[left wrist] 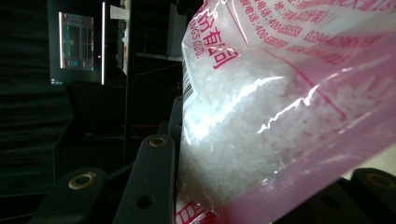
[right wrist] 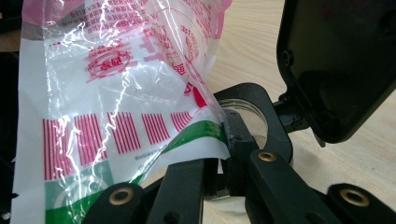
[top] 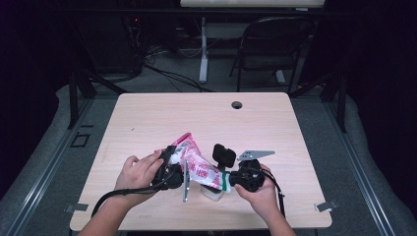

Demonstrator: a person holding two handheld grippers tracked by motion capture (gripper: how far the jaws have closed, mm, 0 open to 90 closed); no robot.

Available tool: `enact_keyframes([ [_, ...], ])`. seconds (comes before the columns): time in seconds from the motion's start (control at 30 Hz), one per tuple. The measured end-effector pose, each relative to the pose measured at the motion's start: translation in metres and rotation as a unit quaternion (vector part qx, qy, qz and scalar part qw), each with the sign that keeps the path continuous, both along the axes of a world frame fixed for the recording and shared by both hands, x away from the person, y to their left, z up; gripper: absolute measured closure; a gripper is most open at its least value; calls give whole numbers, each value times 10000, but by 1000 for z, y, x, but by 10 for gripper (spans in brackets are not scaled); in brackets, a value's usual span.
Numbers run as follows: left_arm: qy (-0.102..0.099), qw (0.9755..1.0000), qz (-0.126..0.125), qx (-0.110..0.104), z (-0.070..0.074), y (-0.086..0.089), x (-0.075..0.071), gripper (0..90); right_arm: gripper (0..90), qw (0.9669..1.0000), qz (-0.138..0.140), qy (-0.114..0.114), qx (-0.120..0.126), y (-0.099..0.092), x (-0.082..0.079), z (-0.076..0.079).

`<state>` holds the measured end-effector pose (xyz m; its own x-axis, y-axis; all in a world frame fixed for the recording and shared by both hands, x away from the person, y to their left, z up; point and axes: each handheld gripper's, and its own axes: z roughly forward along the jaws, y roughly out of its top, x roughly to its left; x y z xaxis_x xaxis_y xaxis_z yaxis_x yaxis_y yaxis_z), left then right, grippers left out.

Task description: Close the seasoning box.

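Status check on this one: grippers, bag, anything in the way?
Left gripper shut on bag, upper end. Right gripper shut on its lower edge. Bag tilted over a clear jar. Nothing blocking.

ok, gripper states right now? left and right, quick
Left gripper: closed on the rice bag, at its full end.
Right gripper: closed on the bag's lower green-striped edge.

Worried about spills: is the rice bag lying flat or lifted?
Lifted: the rice bag hangs tilted between left gripper and right gripper.
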<state>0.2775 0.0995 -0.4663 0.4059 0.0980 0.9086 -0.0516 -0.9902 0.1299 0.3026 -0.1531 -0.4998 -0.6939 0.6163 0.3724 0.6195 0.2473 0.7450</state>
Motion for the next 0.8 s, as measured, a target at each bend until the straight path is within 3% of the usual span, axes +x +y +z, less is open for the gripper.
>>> enact_keyframes([
  [0.8,-197,9997,-57,104,4,-3,-2,720,855,9999,-47,45,108,-1,1,-1],
])
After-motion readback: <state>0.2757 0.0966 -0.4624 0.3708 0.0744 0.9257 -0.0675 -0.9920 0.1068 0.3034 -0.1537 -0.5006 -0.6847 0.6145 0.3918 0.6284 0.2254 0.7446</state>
